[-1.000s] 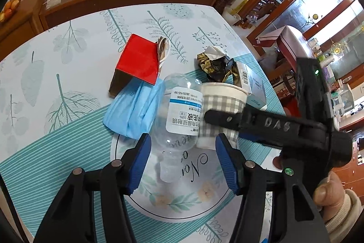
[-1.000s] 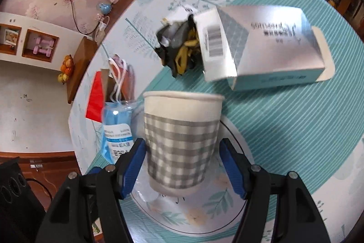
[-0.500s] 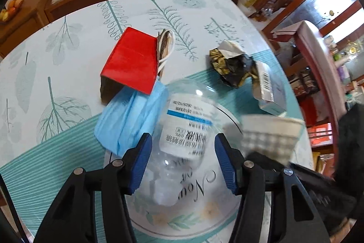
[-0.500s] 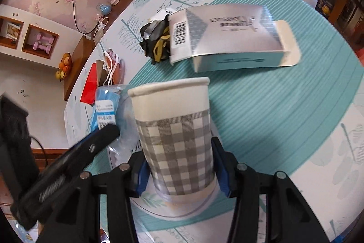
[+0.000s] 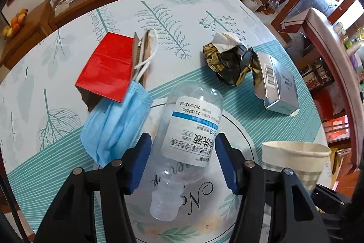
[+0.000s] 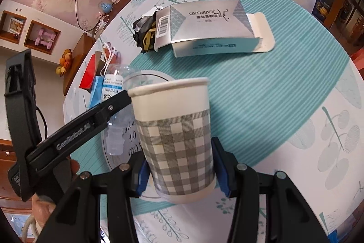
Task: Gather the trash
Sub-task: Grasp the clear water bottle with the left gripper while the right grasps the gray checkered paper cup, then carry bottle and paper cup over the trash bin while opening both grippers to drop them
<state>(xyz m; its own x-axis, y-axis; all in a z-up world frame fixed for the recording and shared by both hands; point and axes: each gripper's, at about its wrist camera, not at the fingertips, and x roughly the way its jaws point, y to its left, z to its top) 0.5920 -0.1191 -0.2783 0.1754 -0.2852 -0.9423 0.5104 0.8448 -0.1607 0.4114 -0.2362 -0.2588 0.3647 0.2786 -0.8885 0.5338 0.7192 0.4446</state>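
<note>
Between spread fingers of left hand-held gripper (image 5: pixel 183 163): plastic bottle (image 5: pixel 190 136), ungrasped. Right hand-held gripper (image 6: pixel 179 172) pinched paper cup (image 6: pixel 174 136). Next: close on bottle.

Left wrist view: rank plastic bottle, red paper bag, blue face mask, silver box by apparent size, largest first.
1. Plastic bottle, though it lies nearest the camera, between the open left tongs, so that inflates it.
2. Red paper bag and blue face mask: too close to rank.
3. Silver box, smallest.
</note>
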